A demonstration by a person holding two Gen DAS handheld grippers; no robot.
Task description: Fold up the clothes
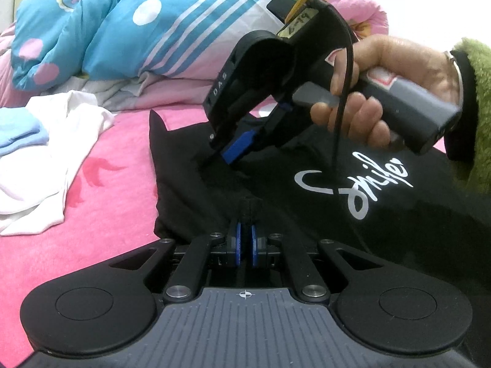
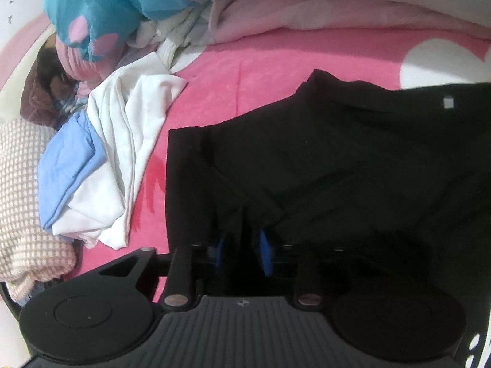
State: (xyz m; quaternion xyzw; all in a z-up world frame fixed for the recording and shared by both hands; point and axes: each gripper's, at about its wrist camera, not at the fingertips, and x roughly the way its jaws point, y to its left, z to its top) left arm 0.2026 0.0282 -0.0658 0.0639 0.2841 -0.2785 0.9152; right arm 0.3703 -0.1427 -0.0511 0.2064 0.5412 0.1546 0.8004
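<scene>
Clearly the black cotton T-shirt with white script lettering (image 1: 353,184) lies spread on the pink fleece bed cover (image 1: 92,214). The left gripper (image 1: 245,239) has its fingers nearly closed, pinching a fold of it; the right gripper (image 1: 227,153) pinches it too. It looks light, limp and easily bunched, best taken by seams or hem.

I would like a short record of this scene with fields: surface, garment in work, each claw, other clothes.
surface: pink bed cover
garment in work: black T-shirt with white script print, lying spread out
left claw: shut on a fold of the black T-shirt
right claw: tips pinching the black T-shirt
other clothes: white garment and light blue garment, crumpled beside it
background: blue quilt
</scene>
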